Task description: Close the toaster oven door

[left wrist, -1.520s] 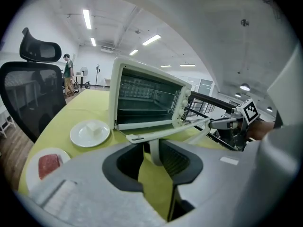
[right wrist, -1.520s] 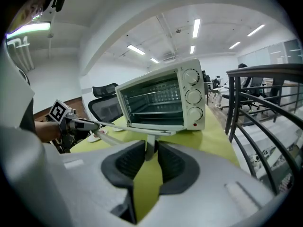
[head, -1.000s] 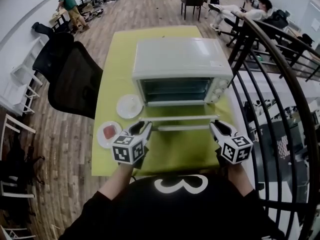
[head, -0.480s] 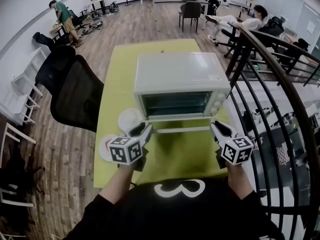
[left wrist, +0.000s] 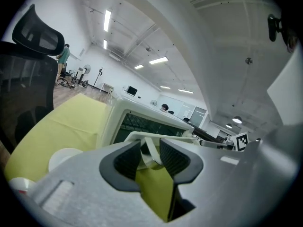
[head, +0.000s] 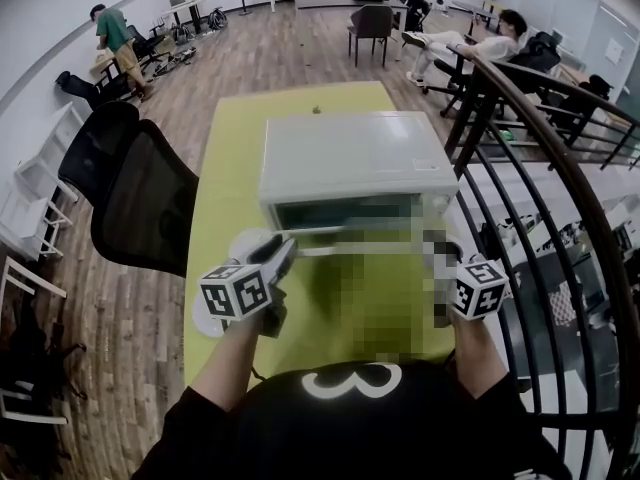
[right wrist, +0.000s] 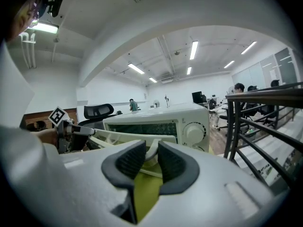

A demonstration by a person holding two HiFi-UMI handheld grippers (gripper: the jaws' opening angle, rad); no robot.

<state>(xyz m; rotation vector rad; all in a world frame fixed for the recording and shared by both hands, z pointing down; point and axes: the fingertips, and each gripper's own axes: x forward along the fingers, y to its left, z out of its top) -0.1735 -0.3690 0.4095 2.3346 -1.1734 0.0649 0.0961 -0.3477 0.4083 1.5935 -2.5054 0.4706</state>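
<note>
The white toaster oven (head: 345, 163) stands on the yellow-green table (head: 235, 148). Its glass door (left wrist: 142, 126) is tilted up, partly raised toward the front. My left gripper (head: 283, 249) holds the left end of the white door handle (left wrist: 165, 137); the handle's bracket sits between its pads, and the jaws are easing open slightly. My right gripper (head: 436, 246) is shut on the handle's right end (right wrist: 150, 150), next to the oven's knobs (right wrist: 193, 132). A mosaic patch hides much of the door in the head view.
A white plate (head: 243, 244) lies on the table just left of the oven front, by my left gripper. A black mesh chair (head: 140, 193) stands at the table's left. A dark metal railing (head: 540, 168) runs close along the right. People are far back in the room.
The door has swung up from lying flat toward the oven front. Both grippers have moved up and forward with the handle.
</note>
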